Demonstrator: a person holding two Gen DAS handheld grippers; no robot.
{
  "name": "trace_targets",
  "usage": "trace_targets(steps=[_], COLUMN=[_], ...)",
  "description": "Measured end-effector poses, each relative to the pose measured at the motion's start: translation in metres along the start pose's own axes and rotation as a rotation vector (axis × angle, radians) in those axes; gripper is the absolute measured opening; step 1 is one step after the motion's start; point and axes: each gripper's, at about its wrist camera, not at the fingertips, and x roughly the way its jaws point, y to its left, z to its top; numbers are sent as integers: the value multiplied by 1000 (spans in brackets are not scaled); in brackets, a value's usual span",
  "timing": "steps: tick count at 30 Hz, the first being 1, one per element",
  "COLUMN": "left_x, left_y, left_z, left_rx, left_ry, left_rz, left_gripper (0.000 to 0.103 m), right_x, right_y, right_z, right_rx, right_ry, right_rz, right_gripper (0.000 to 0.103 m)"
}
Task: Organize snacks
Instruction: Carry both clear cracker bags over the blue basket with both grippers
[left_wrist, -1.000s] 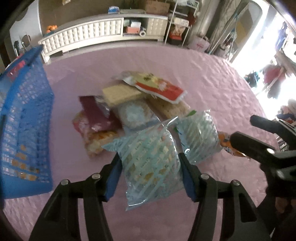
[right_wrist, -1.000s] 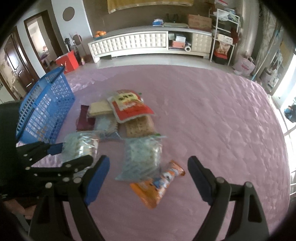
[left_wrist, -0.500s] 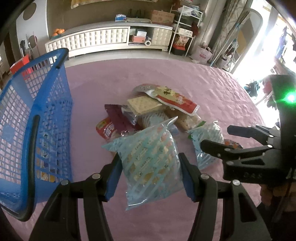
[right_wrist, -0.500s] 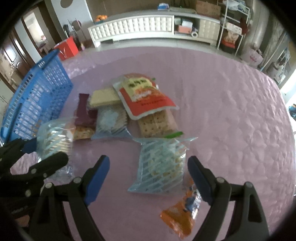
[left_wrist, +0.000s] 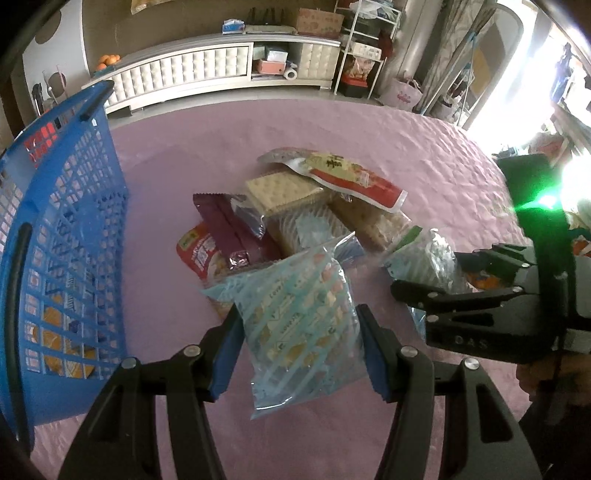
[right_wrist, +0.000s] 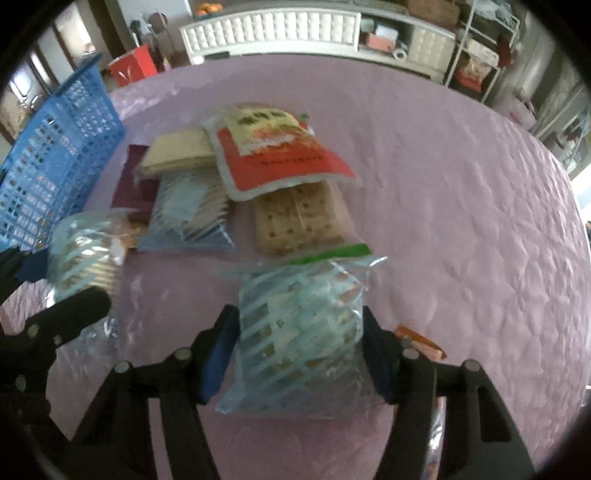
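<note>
Left gripper (left_wrist: 299, 350) grasps a striped bag (left_wrist: 295, 325); right gripper (right_wrist: 301, 352) is closing around another (right_wrist: 299, 332). Pile (left_wrist: 295, 206) at centre frame remains; basket (left_wrist: 55, 236) at left holds little.

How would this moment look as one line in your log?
left gripper: holds striped bag | right gripper: closing around second striped bag | basket: left

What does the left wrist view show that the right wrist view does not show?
Only the left wrist view shows the snack packets inside the blue basket, the red packet beside the dark purple one, and a green light on the right gripper. Only the right wrist view shows that gripper's jaws closing around a striped blue bag, on top of an orange packet. Both show the left gripper holding another striped bag.
</note>
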Motion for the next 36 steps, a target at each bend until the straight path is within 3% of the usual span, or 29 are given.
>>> trace_targets(steps=[7, 22, 28, 36], left_x=[-14, -122, -173, -213], left_y=[-5, 6, 23, 70], left_z=[-1, -14, -24, -25], left_rx=[18, 51, 75, 63], left_ry=[-25, -213, -285, -332], left_rz=[0, 52, 91, 174], left_gripper=[56, 56, 56, 57], right_x=[-36, -137, -153, -169], right_y=[13, 74, 110, 158], right_z=[-10, -11, 0, 25], right_rx=[-29, -89, -119, -193], right_ry=[-79, -267, -322, -372], right_rz=[56, 66, 105, 150], right_gripper=[65, 65, 65, 65])
